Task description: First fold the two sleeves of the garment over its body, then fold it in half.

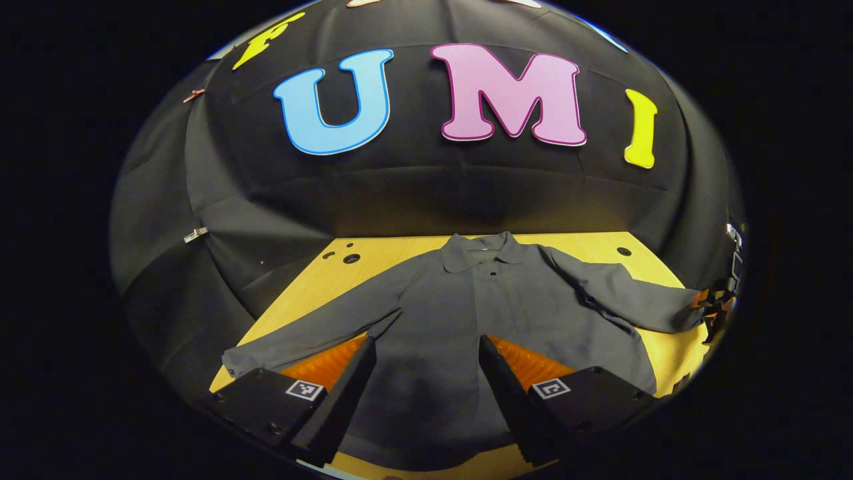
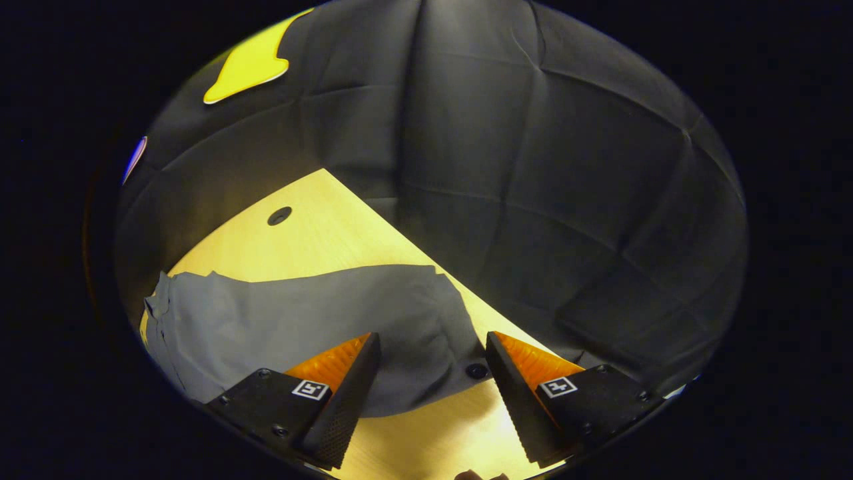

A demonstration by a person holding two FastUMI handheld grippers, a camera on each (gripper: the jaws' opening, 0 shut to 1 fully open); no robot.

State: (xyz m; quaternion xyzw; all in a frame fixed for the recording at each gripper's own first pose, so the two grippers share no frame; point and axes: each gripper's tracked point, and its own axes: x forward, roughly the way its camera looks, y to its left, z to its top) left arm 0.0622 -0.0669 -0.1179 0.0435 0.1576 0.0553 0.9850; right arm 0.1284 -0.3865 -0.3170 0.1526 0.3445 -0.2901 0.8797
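**At the right cuff: right gripper lined up on the sleeve end**

Left gripper view. On the table the shirt lies flat, collar toward the far wall, hem toward the camera; its long axis runs collar to hem. Both sleeves spread outward, unfolded. Left gripper hangs over the lower body of the shirt, fingers spread wide, holding nothing. Right sleeve runs out from the collar toward the far-off right gripper at its cuff.

Right gripper view. Right gripper is wide open and empty; the sleeve end lies between and just beyond its fingers, with its long axis running leftward, back toward the collar. The cuff button sits just beside the right finger. My read: the right hand is nearer, and its sleeve goes first.
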